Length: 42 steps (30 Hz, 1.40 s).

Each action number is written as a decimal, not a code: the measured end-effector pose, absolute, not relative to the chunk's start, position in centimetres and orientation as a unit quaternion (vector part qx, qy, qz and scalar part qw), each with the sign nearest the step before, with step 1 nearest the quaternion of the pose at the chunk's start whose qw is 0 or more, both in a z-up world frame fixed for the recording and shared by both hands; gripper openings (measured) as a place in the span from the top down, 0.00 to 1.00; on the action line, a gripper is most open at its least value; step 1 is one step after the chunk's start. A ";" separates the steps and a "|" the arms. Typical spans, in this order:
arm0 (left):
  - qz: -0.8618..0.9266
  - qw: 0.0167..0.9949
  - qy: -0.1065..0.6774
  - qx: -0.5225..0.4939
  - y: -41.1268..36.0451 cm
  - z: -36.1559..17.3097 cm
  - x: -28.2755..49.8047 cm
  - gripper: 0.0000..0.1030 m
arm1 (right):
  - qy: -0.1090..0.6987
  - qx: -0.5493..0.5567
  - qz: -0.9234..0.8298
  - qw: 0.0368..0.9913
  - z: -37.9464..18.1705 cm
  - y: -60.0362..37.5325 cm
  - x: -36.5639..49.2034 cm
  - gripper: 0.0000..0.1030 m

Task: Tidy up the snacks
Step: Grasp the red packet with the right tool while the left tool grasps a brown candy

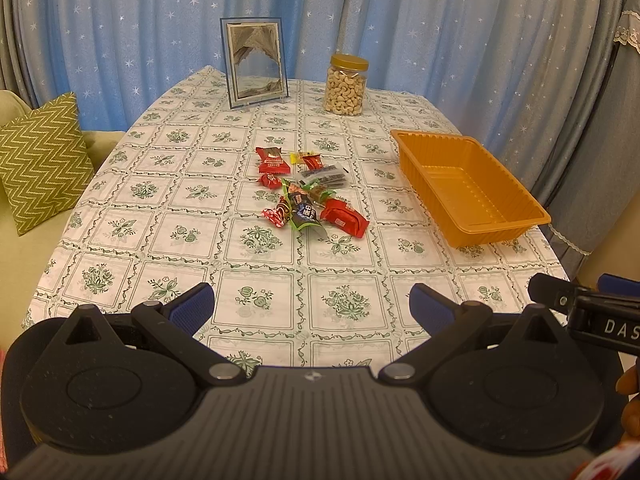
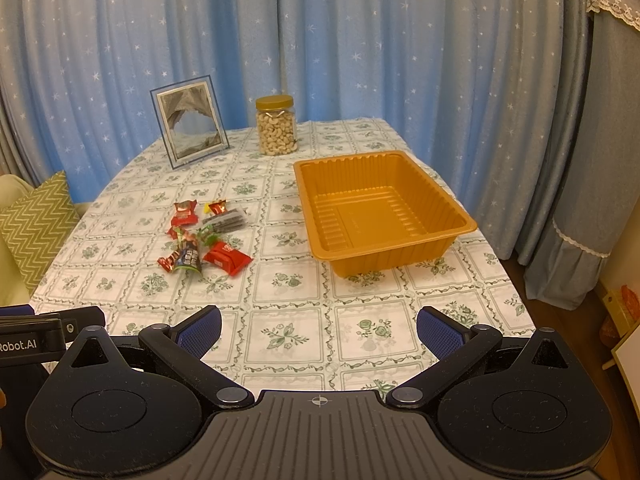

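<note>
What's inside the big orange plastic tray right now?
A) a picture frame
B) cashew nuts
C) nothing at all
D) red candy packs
C: the ribbed orange plastic tray shows only its bare floor, while the wrapped snacks lie in a heap on the tablecloth to its left.

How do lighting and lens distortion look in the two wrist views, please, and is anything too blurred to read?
Left wrist view: warm, dim light; fisheye bows the table edge; the snack pile is sharp enough for colours, its print unreadable. Right wrist view: same warm cast; the curtains curve toward the corners; the orange tray shows soft sheen, no harsh glare; shadows are faint.
</note>
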State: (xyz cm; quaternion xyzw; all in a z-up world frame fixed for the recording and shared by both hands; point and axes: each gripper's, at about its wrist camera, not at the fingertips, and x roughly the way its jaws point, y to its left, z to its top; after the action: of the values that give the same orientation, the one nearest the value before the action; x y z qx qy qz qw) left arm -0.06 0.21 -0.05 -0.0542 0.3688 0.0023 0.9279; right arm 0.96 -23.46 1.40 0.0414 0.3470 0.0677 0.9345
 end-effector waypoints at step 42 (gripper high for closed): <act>-0.035 0.916 0.398 0.030 8.4 -9.4 18.2 0.19 | 0.350 -0.099 0.258 0.895 -9.7 -12.7 20.3 0.43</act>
State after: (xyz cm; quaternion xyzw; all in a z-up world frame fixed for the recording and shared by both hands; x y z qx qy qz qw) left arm 18.22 8.35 -9.42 0.0304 0.3977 -0.0349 0.9163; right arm 20.28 -12.68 -9.75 -0.0989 0.3499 0.2578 0.8951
